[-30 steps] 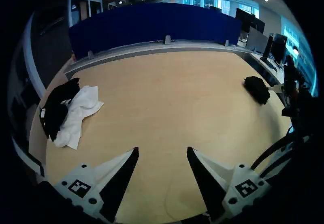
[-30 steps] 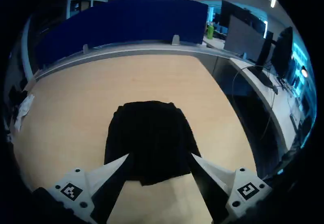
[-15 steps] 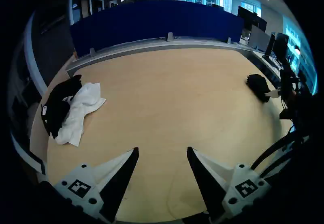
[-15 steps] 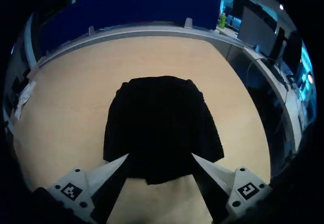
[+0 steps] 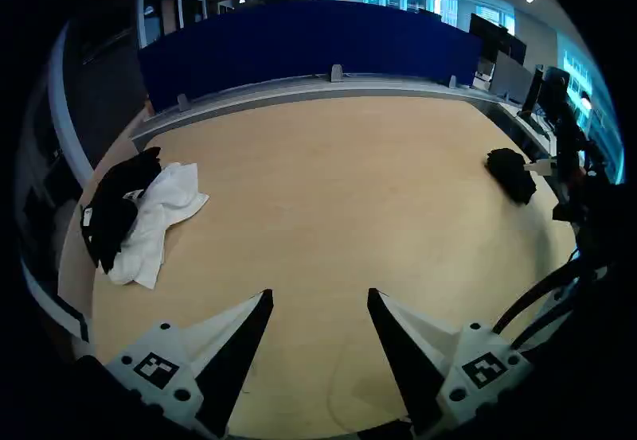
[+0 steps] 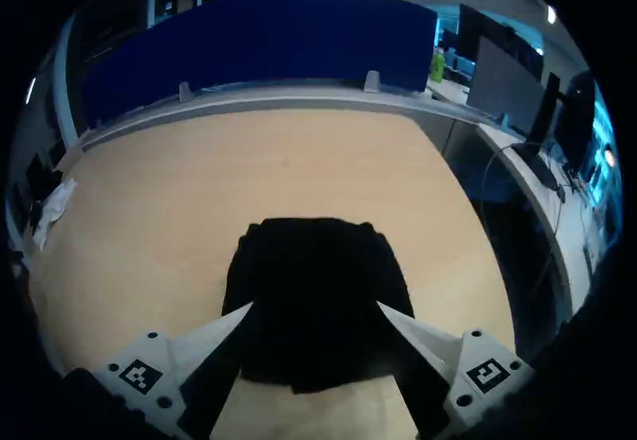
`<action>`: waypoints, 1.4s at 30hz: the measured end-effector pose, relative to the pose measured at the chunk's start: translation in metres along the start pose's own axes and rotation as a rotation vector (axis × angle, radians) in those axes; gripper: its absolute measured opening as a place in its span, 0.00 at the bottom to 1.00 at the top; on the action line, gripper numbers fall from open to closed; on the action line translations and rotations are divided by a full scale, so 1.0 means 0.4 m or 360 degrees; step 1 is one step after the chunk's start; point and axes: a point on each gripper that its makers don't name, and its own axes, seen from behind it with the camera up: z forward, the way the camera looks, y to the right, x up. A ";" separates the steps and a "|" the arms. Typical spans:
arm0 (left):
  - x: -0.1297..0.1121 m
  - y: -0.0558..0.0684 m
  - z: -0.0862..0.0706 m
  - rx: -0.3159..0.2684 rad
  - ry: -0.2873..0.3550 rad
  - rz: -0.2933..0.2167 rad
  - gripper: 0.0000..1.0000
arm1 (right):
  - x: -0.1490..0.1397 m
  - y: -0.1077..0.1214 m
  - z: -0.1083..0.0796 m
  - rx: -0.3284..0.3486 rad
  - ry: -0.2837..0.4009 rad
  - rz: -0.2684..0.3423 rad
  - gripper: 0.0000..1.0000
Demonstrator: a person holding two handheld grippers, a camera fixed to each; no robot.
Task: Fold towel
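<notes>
Straddling the folded black towel (image 6: 318, 273) near the table's (image 6: 159, 201) right edge, the right gripper (image 6: 314, 305) stands wide open, one finger on each side, pinching nothing. The left gripper (image 5: 318, 293) hangs equally open and empty above the near edge. This towel looks finished. The next move probably calls for reaching the crumpled white towel (image 5: 163, 217), which lies against a black cloth (image 5: 111, 201) at the left edge.

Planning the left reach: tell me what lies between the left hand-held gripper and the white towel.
Bare wooden tabletop, seen in the left gripper view, separates the left hand-held gripper from the white towel.
</notes>
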 end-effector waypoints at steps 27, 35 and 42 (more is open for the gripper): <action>-0.031 -0.019 -0.015 0.0072 -0.0032 -0.0041 0.88 | 0.055 0.016 0.177 0.0097 -0.0104 -0.0041 1.00; -0.023 -0.029 -0.004 0.0056 -0.0016 -0.0061 0.88 | 0.127 -0.007 0.094 0.0111 0.0038 -0.0044 1.00; -0.010 -0.036 -0.003 0.0037 0.0016 -0.0065 0.88 | 0.143 -0.028 0.045 0.0097 0.0074 -0.0067 1.00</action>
